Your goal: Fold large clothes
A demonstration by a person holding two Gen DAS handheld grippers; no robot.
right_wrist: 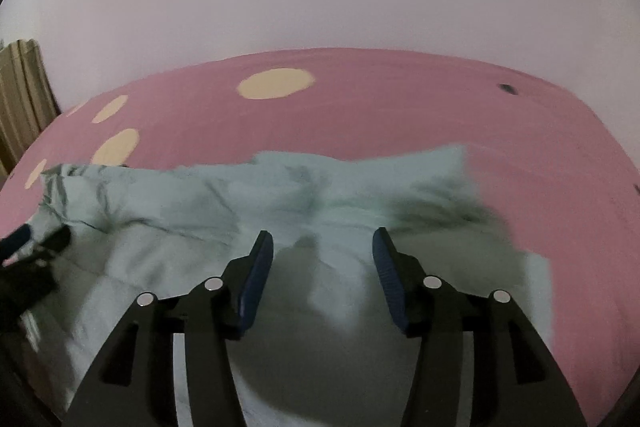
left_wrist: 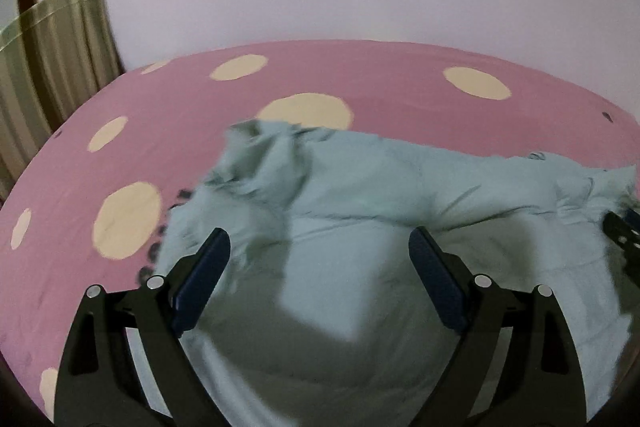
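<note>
- The large pale mint-green cloth garment (left_wrist: 360, 187) lies rumpled on the pink bed sheet with cream round spots (left_wrist: 180, 99), spread wide across the near part of the bed with a bunched, raised lump at its far left end.
- The left gripper (left_wrist: 320, 247) hovers low over the garment, its blue-padded fingers (left_wrist: 202, 283) spread wide with nothing between them.
- The right gripper (right_wrist: 323, 247) hangs over the right half of the same garment, fingers (right_wrist: 256, 283) parted and empty; the far right corner of the cloth (right_wrist: 448, 163) lies flat on the sheet.
- Judged step: taking hold of the near edge to start a fold. It would go best if each gripper closed on a single layer at a matching point along one hem, so the cloth lifts evenly.
- The bunched left end probably needs smoothing first, or the fold will trap wrinkles.
- Both views are motion-blurred, so seams and hems are hard to pick out.
- No container shows in either view; a striped olive curtain (left_wrist: 52, 75) hangs at the left.
</note>
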